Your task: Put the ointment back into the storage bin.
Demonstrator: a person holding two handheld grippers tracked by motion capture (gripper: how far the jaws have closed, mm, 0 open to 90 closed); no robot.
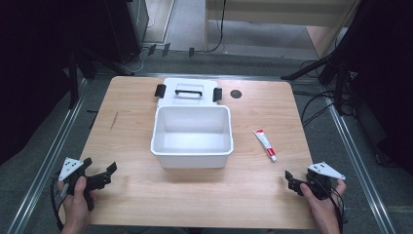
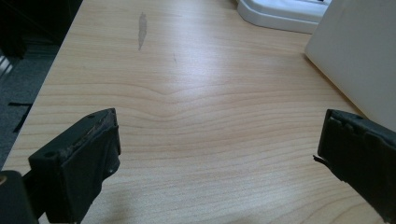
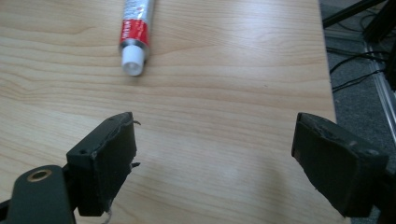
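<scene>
Between both grippers' wide-apart jaws, white bin [image 1: 192, 146], lid [image 1: 188, 91] behind, tube [image 1: 265, 145] right

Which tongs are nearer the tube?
The right tongs: the red-and-white tube lies just ahead of them, while the left tongs sit across the table.

Tube [image 3: 136, 28] print too blurred

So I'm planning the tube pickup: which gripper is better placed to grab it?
Right. The tube lies on the bin's right, just ahead of the open right gripper; the left gripper sits across the table.
</scene>
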